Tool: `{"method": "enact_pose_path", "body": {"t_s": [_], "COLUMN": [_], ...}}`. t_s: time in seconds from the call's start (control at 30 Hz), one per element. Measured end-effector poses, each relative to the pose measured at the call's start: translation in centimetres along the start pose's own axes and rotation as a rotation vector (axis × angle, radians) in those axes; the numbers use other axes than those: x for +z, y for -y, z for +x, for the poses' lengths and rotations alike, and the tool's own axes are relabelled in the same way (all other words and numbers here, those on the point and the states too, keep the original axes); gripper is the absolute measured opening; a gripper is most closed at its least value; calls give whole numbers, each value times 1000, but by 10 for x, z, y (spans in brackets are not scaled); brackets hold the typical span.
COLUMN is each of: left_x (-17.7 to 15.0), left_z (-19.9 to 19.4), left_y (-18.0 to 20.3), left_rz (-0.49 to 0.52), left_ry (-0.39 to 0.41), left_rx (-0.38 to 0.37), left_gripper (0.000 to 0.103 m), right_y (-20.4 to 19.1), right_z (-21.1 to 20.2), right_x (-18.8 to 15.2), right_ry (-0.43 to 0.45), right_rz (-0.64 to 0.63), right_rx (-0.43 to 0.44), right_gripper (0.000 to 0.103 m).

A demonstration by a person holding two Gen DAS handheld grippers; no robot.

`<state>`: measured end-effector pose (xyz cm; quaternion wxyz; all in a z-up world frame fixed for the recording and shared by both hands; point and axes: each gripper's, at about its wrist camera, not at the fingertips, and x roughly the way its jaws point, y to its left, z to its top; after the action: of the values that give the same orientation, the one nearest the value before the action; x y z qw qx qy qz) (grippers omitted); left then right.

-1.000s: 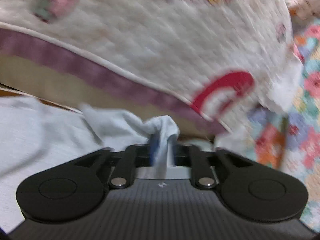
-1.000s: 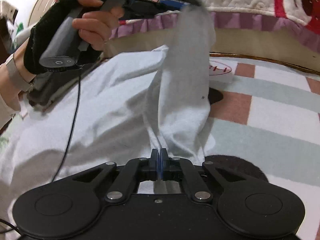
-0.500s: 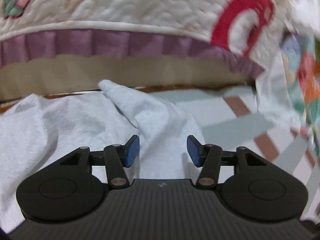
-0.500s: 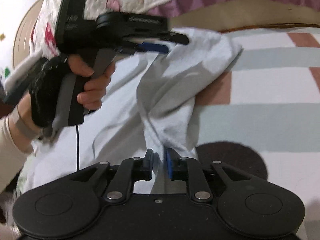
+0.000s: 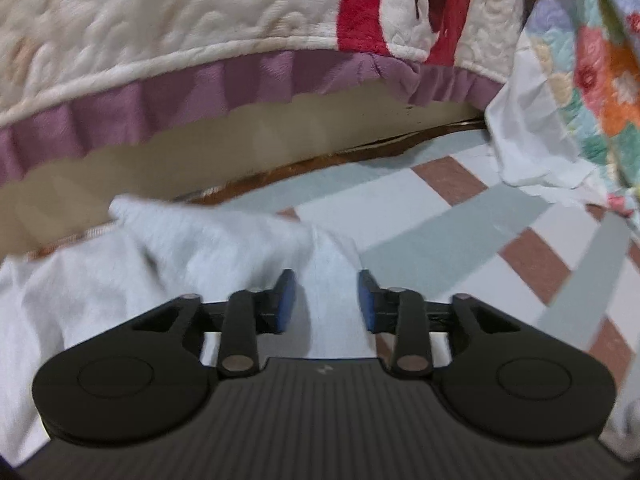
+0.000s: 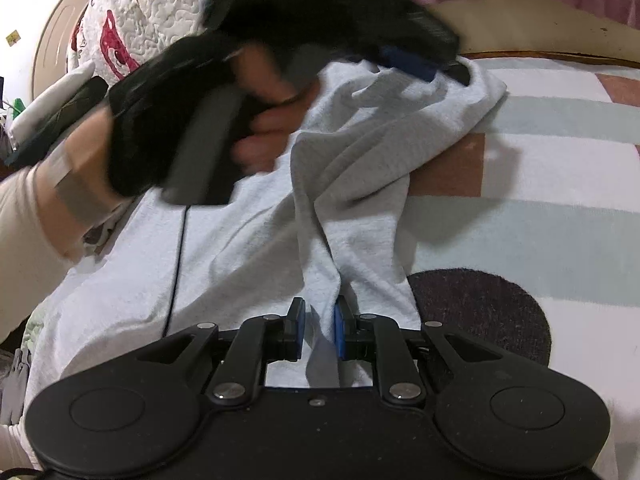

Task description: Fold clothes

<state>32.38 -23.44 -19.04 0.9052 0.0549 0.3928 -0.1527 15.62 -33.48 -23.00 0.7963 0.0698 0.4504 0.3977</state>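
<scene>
Two grippers over one light grey garment (image 6: 248, 248) spread on a striped mat (image 6: 540, 152) of pale green, white and brown bands. From the right wrist view, far left: sleeve and banded wrist, then a gloved hand (image 6: 168, 120) gripping the left gripper (image 6: 424, 66), blurred, blue pads over the garment's raised far corner. Thin black cable (image 6: 178, 264) trailing down across the cloth. Dark round patch (image 6: 480, 312) on the mat, just right of the cloth edge. Behind, quilted bedspread (image 5: 168, 32) with purple frill (image 5: 240, 84) and red motif (image 5: 360, 8), tan bed base below; floral patchwork quilt (image 5: 600, 64) at far right of the left wrist view, white cloth hanging beside it. No legible writing; only a small logo mark on the left tool's body, unreadable. Left jaws parted wide, nothing pinched, a ridge of cloth lying between and beneath the pads (image 5: 286, 300). Right gripper (image 6: 318, 330) jaws parted a little, a fold of garment running up between them, apparently not clamped. Against half a second back: right jaws wider now; left tool lower over the corner and tilted further, mat stripes more in view. One second back both were clenched on the cloth, corner lifted; now released, cloth lying on the mat.
</scene>
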Motion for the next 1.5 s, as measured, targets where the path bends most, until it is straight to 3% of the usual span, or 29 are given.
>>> {"method": "enact_pose_path", "body": {"t_s": [0.1, 0.17, 0.2, 0.23, 0.37, 0.47, 0.53, 0.63, 0.77, 0.83, 0.9, 0.97, 1.03, 1.07, 1.13, 1.17, 1.3, 1.4, 1.5], "left_x": [12, 17, 18, 20, 29, 32, 30, 25, 14, 9, -2, -17, -28, -33, -43, -48, -39, -31, -13], "left_z": [26, 40, 44, 41, 2, -45, -69, -86, -103, -110, -110, -106, -109, -111, -115, -117, -140, -158, -175], "left_y": [6, 7, 8, 7, -5, -35, -64, -109, -148, -157, -163, -170, -176, -179, -185, -188, -186, -183, -161], "left_rz": [1, -5, 5, 7, -39, -172, -271, -405, -566, -575, -559, -552, -569, -579, -600, -610, -655, -688, -588], "left_ry": [-47, -82, -92, -86, 3, 113, 166, 189, 196, 191, 134, 65, 51, 49, 44, 42, 106, 159, 221], "left_rx": [42, 68, 81, 83, 63, 30, 45, 77, 73, 92, 137, 170, 175, 175, 176, 176, 113, 61, 31], "left_gripper": [45, 23, 6, 3, 2, 2, 2, 2, 2, 2, 2, 2, 2, 2, 2, 2, 1, 1, 1], "right_y": [1, 0, 0, 1, -1, -5, -10, -12, -19, -26, -29, -32, -28, -26, -21, -19, -10, -7, -4], "right_z": [0, 0, 0, 0, 0, 1, 2, -2, -19, -28, -29, -21, -13, -10, -11, -12, -16, -13, -7], "right_x": [0, -1, -1, -1, 1, 2, 4, 7, 15, 14, 9, 6, 7, 8, 11, 12, 17, 17, 16], "right_ry": [0, 1, 0, 0, -7, -16, -17, 39, 80, 54, -8, -79, -104, -106, -88, -76, -37, -3, 23], "right_rz": [5, 3, 0, -3, -14, -37, -60, -85, -128, -180, -225, -257, -237, -216, -169, -148, -73, -28, 17], "right_rx": [7, 9, 10, 10, 7, -5, -14, -22, 39, 77, 121, 129, 129, 136, 150, 155, 169, 128, 78], "right_gripper": [19, 19, 19, 19, 19, 19, 19, 9, 8, 8, 8, 12, 14, 18, 38, 41, 44, 44, 44]}}
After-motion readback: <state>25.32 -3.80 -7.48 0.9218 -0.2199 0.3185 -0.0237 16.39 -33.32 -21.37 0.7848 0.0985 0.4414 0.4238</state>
